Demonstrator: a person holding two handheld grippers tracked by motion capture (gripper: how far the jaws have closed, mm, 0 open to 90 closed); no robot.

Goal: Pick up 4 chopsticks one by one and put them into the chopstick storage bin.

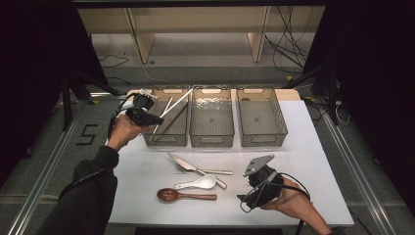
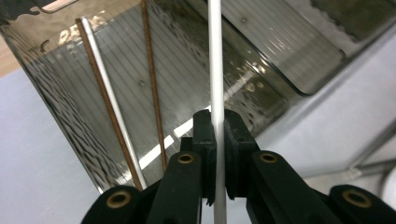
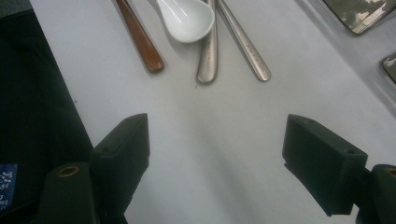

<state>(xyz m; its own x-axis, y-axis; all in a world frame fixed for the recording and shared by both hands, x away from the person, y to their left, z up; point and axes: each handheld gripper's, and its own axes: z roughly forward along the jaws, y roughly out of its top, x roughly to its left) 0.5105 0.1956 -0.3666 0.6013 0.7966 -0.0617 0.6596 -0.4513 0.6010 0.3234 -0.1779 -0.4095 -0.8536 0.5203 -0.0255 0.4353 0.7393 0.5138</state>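
Between clamped jaws, slim white chopstick (image 2: pixel 215 70).

Three bins (image 1: pixel 212 116), four chopsticks (image 1: pixel 172 106), two spoons (image 1: pixel 196 183)

White chopstick (image 2: pixel 215 70), slanted over left bin (image 2: pixel 70 116)

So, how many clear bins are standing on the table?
3, in one row at the table's far side: left bin with chopsticks inside, middle bin, right bin. None seems hidden.
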